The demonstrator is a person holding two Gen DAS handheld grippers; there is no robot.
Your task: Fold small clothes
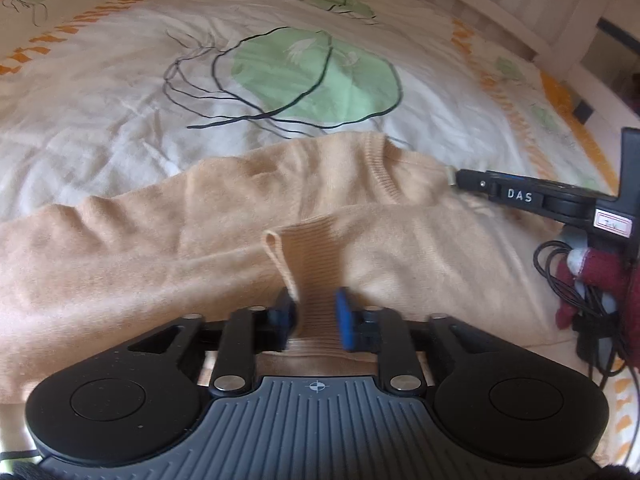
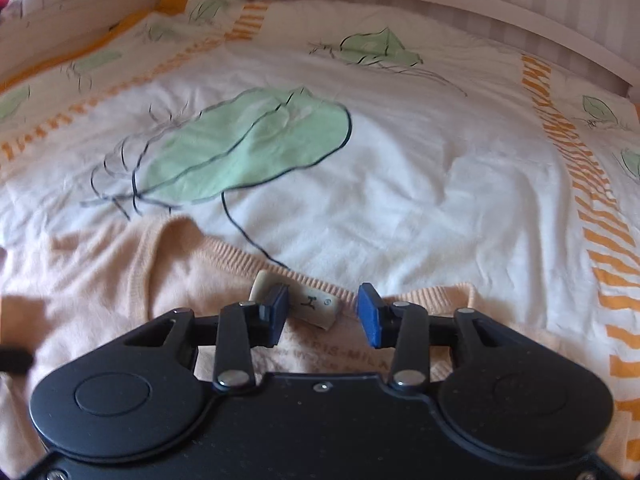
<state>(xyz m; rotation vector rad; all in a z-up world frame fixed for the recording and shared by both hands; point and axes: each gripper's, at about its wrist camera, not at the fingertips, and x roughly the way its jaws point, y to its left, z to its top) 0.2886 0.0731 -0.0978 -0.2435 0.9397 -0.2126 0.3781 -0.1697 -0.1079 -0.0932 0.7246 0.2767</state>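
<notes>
My left claw (image 1: 316,316) is straddling the sweater's (image 1: 160,240) cuff (image 1: 316,264), released; my right claw (image 2: 322,312) is gaping over its collar (image 2: 240,256).

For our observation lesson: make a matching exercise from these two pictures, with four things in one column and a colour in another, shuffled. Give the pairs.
Things:
1. sweater
2. leaf print
3. glove
4. pads

Colours:
A. blue
B. dark red
C. beige
D. green

Pairs: 1-C, 2-D, 3-B, 4-A
</notes>
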